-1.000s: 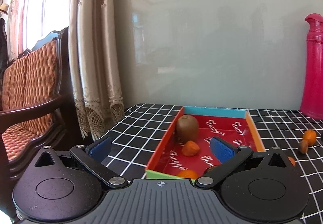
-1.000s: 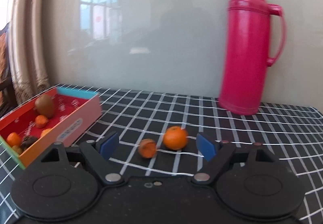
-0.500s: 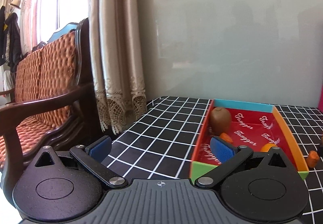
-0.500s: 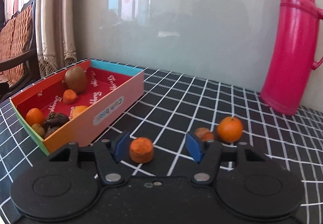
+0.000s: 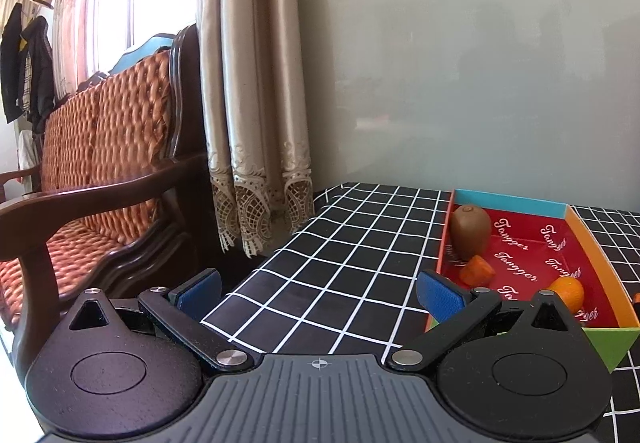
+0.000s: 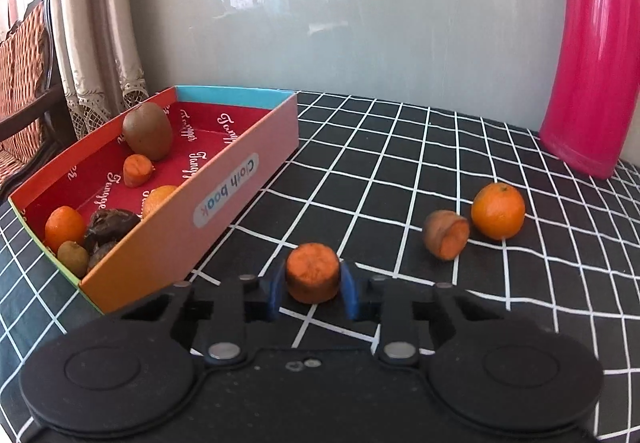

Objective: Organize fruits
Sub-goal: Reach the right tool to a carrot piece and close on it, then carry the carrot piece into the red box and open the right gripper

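In the right wrist view my right gripper (image 6: 312, 287) is shut on an orange carrot chunk (image 6: 312, 271) on the checked cloth, just right of the colourful cardboard box (image 6: 224, 195). The box holds a kiwi (image 6: 147, 131), a carrot piece (image 6: 137, 170), small oranges (image 6: 64, 222) and dark fruits (image 6: 108, 225). A second carrot piece (image 6: 446, 234) and an orange (image 6: 498, 210) lie on the cloth to the right. In the left wrist view my left gripper (image 5: 318, 293) is open and empty, left of the box (image 5: 596, 263), with the kiwi (image 5: 470, 230) inside.
A tall pink thermos (image 6: 596, 55) stands at the back right by the wall. A wooden armchair with an orange cushion (image 5: 92, 171) and a curtain (image 5: 256, 91) stand beyond the table's left edge (image 5: 280, 247).
My right gripper has closed on the carrot chunk beside the box. My left gripper has swung left, away from the box, and stays open.
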The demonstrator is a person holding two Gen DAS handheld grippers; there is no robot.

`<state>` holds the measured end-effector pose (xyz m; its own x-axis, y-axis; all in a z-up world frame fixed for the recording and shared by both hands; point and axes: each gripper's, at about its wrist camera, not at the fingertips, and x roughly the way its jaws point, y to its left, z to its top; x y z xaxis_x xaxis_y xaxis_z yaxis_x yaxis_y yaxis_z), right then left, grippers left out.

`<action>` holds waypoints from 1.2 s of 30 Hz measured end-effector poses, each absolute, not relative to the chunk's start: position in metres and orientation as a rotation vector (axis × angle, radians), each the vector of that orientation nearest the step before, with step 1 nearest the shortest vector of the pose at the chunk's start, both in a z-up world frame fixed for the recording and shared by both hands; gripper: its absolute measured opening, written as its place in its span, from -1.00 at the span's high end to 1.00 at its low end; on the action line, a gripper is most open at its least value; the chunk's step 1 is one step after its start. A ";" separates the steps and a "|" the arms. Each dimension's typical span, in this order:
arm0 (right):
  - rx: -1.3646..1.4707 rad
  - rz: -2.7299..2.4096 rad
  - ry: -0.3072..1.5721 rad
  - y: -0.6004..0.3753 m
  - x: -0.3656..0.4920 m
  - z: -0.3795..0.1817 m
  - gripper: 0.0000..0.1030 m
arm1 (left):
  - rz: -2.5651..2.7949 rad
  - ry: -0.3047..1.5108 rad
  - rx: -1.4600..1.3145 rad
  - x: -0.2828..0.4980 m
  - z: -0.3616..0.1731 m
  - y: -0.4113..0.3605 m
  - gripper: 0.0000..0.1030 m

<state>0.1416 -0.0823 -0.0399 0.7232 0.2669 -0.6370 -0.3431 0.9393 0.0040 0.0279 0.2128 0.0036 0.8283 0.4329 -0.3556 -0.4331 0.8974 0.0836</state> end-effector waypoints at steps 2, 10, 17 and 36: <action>-0.124 0.334 0.684 -0.081 0.141 -0.040 0.47 | 0.462 0.380 -0.002 0.028 0.003 0.214 -1.00; -0.114 0.332 0.647 -0.077 0.141 -0.028 0.47 | 0.467 0.377 0.011 0.023 0.005 0.218 -1.00; -0.085 0.347 0.564 -0.062 0.135 -0.010 0.47 | 0.501 0.388 0.000 0.016 0.004 0.234 -1.00; -0.095 0.526 0.505 0.003 0.124 -0.005 0.43 | 0.504 0.418 0.032 0.012 -0.001 0.238 -1.00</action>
<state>0.1241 0.0027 -0.0045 0.7457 0.4572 -0.4846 -0.5030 0.8633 0.0406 0.0119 0.2377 -0.0009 0.7935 0.4746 -0.3809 -0.4619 0.8772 0.1308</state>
